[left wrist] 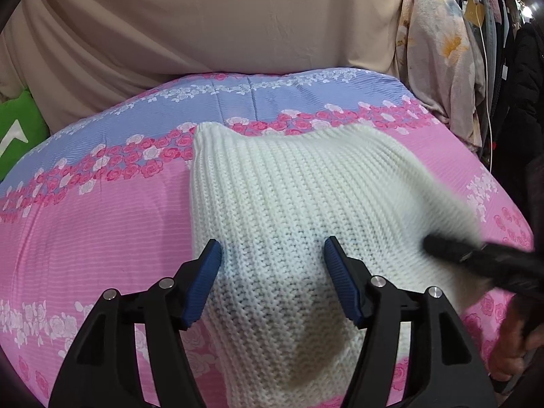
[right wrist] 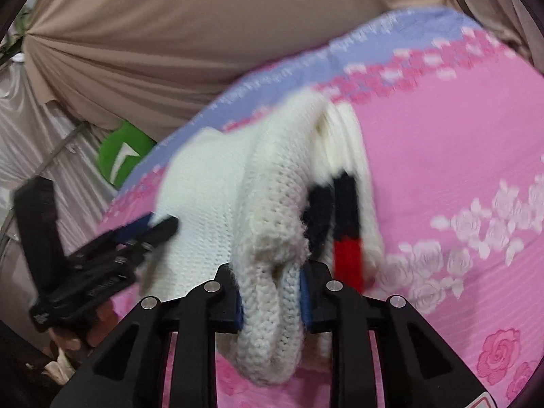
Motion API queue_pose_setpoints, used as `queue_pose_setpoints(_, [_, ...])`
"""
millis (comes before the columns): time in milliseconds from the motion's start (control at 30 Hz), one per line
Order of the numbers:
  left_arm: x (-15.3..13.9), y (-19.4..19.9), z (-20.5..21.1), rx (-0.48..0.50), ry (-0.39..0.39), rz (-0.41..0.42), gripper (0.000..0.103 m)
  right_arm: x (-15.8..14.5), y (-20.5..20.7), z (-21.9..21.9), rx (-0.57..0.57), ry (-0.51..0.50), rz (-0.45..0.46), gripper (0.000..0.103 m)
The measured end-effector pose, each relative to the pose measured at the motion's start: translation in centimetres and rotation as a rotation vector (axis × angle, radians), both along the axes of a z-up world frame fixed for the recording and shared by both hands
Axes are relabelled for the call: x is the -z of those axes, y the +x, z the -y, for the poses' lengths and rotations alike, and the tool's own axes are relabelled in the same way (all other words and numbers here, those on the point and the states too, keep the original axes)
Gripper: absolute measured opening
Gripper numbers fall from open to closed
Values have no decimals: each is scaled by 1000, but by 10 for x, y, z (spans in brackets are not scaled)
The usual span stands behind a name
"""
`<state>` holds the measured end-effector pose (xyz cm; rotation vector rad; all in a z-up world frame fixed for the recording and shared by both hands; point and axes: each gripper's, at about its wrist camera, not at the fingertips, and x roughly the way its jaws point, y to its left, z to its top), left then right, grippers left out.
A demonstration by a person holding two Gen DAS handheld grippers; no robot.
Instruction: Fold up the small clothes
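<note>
The knitted garment [left wrist: 278, 204] lies on the bedspread [left wrist: 95, 238], which serves as the landmark here: the garment sits on its near middle part, with bare bedspread to the left, to the right and beyond it. The left gripper [left wrist: 272, 255] hovers just above the near end of the garment, its fingers spread to either side of the knit, while the right gripper [right wrist: 272, 306] sits at the garment's right edge with a bunched fold of it between its fingers. Behind the bedspread hangs a draped cloth [left wrist: 204, 17], a cushion [left wrist: 17, 129] sits off its far left corner, and hanging clothes [left wrist: 438, 51] stand off its far right corner.
</note>
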<state>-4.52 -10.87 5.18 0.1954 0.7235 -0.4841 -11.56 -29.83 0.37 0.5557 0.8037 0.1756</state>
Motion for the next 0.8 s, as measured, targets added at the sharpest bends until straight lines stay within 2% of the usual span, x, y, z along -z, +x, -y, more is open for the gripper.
queue_pose_setpoints(67, [1, 0, 0, -3, 5, 2, 65, 7, -4, 10, 1, 95, 23, 24])
queue_pose_setpoints(100, [0, 0, -1, -1, 2, -1, 65, 4, -6, 11, 1, 101, 20, 25])
queue_pose_setpoints(233, [-14, 1, -16, -6, -62, -17, 64, -25, -5, 7, 5, -10, 44, 43])
queue_pose_setpoints(367, [-30, 3, -28, -27, -90, 19, 64, -55, 14, 13, 0, -82, 109, 64])
queue_pose_setpoints(433, [-33, 7, -29, -35, -98, 21, 64, -58, 36, 16, -4, -114, 99, 64])
queue_pose_setpoints(533, [-32, 11, -30, -40, -105, 2, 64, -45, 76, 18, -17, -130, 15, 64])
queue_pose_setpoints(567, [-31, 12, -31, -36, -110, -8, 64, -40, 88, 17, -30, -125, -9, 63])
queue_pose_setpoints(633, [-31, 12, -32, -35, -111, -12, 64, -41, 102, 11, -76, -121, -26, 24])
queue_pose_setpoints(667, [-31, 12, -32, -35, -109, -7, 64, -47, 103, 10, -81, -117, -7, 20])
queue_pose_setpoints(800, [-27, 14, -28, -33, -98, -6, 64, -86, 89, 19, -34, -124, 127, 18])
